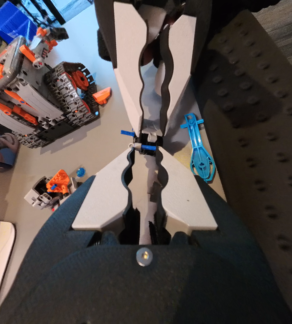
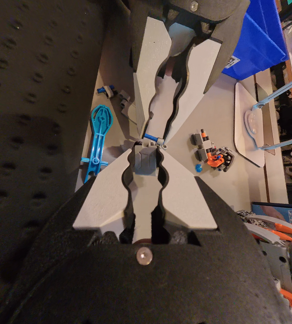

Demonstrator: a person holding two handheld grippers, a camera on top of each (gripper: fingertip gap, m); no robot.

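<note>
The fingers (image 1: 134, 154) of the left gripper (image 1: 146, 149) are pressing together on a small brick assembly (image 1: 147, 142), a black, grey and blue cluster with a blue pin (image 1: 147, 147) running across it, held just above the table (image 1: 106, 157). Facing it tip to tip, the right gripper (image 2: 146, 149) is meeting the same cluster from the opposite side; its fingers (image 2: 133, 157) are clamping a grey sloped piece (image 2: 144, 163) at the end of the assembly, with the blue pin sticking out toward the left gripper's tips.

A turquoise plastic tool (image 1: 198, 149) is lying on the table just beside the two grippers, along the edge of a dark studded mat (image 1: 255, 157). In the right wrist view, a small grey and blue connector (image 2: 107, 91) and a darker grey piece (image 2: 124, 99) are sitting beyond the tool, near the mat.

Well apart on the other side, a big grey and orange tracked vehicle model (image 1: 36, 98) is resting on the table, with a loose orange wedge (image 1: 102, 95) just beside its track. Nearer the left gripper's body, a small grey, black and orange sub-build (image 1: 50, 189) is lying next to a round translucent blue stud (image 1: 80, 172). A white board (image 2: 246, 126) is sitting at the far edge of the table in the right wrist view, holding the pale blue struts of a stand (image 2: 282, 87), and blue bins (image 2: 257, 43) are standing behind it.
</note>
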